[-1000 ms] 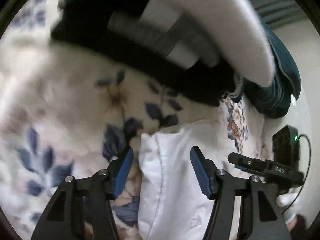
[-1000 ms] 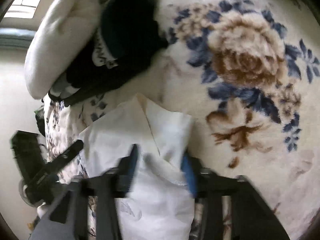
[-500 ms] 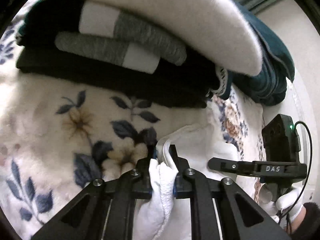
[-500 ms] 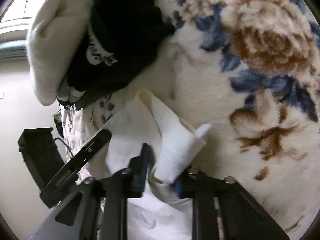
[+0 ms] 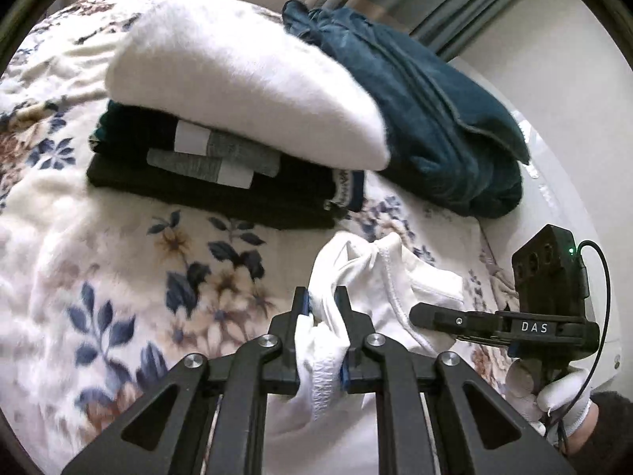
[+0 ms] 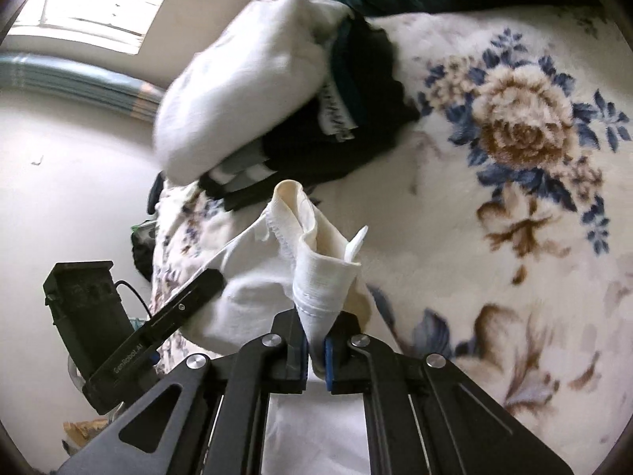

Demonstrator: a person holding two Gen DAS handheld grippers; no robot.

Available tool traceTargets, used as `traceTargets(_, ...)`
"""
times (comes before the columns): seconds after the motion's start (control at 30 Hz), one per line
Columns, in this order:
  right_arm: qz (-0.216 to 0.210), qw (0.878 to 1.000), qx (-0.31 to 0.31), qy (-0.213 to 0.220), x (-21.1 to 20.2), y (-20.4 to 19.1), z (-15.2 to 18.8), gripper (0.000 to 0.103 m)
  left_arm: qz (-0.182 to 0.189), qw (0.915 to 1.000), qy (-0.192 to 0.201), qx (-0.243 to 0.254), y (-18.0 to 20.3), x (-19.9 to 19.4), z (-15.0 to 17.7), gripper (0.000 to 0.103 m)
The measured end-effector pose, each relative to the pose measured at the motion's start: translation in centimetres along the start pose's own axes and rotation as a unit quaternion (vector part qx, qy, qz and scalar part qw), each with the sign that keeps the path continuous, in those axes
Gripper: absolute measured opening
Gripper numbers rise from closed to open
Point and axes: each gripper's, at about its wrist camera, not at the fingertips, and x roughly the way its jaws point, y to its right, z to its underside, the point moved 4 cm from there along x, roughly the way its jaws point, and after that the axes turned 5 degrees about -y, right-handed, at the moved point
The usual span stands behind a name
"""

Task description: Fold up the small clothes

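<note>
A small white garment (image 5: 379,277) lies bunched on a floral blanket (image 5: 118,269). My left gripper (image 5: 321,308) is shut on one edge of it and holds it lifted off the blanket. My right gripper (image 6: 314,340) is shut on another edge of the same white garment (image 6: 316,273), which rises in a fold ahead of the fingers. The right gripper also shows in the left wrist view (image 5: 435,312), and the left gripper shows in the right wrist view (image 6: 205,277), both close beside the cloth.
A stack of folded dark clothes (image 5: 221,182) with a white fluffy item (image 5: 245,75) on top sits behind the garment. A teal blanket (image 5: 427,111) lies to the right of the stack. The bed edge and wall (image 6: 79,206) are on the left.
Both grippers were open around the garment's edges, then shut on them. They have since lifted the cloth up and back from the blanket, bunching it.
</note>
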Motion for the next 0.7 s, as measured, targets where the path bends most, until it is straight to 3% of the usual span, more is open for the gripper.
traceTargets(0.17,-0.017,1.0,-0.02,0.003,-2.0,-1.9,4.1,0.006,0.008,0.9999,0.011,0.001,1.4,-3.4,3.1,0.01)
traceTargets(0.3,-0.02,0.999,-0.041,-0.006,-3.4,-2.8,8.6,0.006,0.021,0.9996,-0.008,-0.018,1.7,-5.1,7.3,0.01)
traceTargets(0.47,-0.014,0.995,-0.064,-0.075,-2.2,-1.7,15.2,0.006,0.001,0.9944,-0.091,-0.054,-0.3,-4.5,15.0,0.015)
traceTargets(0.5,0.0,0.993,-0.067,-0.1,-1.6,-1.1,16.8,0.009,-0.002,0.9903,-0.118,-0.073,-1.1,-4.3,17.2,0.023)
traceTargets(0.57,0.017,0.987,-0.063,-0.145,-0.7,0.2,19.9,0.017,0.006,0.9842,-0.144,-0.104,-2.2,-4.6,20.1,0.026)
traceTargets(0.63,0.027,0.985,-0.045,-0.166,-0.4,1.5,21.9,0.02,0.018,0.9776,-0.163,-0.131,-2.7,-5.4,22.5,0.032)
traceTargets(0.7,-0.001,0.987,-0.008,-0.163,-0.9,2.9,23.1,0.021,0.017,0.9725,-0.18,-0.147,-2.9,-6.3,24.3,0.039)
